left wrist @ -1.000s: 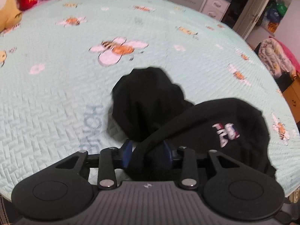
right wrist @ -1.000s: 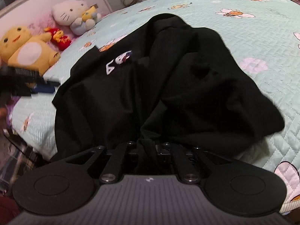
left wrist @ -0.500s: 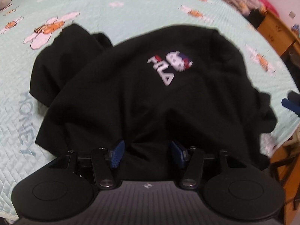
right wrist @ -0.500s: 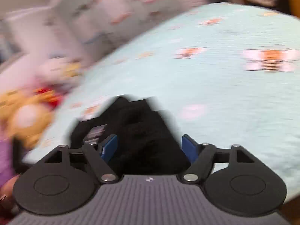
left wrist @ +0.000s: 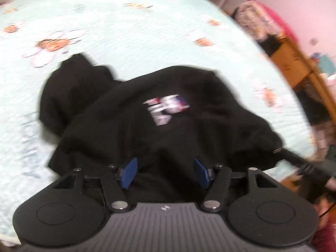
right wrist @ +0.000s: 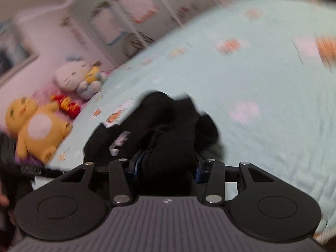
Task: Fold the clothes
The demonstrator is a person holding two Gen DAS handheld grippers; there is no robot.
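Left wrist view: a black cotton T-shirt with a white, red and blue chest logo [left wrist: 166,115] lies bunched on a pale mint quilted bedspread printed with bees and flowers [left wrist: 147,31], near the bed's front edge. The left gripper [left wrist: 166,173] hangs over the shirt's near hem; its blue-padded fingers [left wrist: 129,173] stand apart and are opening, with black cloth lying between them but clear of both pads. The right gripper [left wrist: 302,166] shows as a blurred dark bar at the shirt's far right corner. A wooden piece of furniture [left wrist: 298,63] stands past the bed on the right.

Right wrist view: the picture is smeared. The same shirt [right wrist: 159,126] is heaped in front of the right gripper [right wrist: 168,166], whose jaws are closing around a thick bundle of the black fabric; the cloth fills the gap and hides most of both pads, so a firm grip cannot be told. On the left, by the bed's head, sit a yellow plush toy [right wrist: 35,130] and a white cat plush [right wrist: 77,79].
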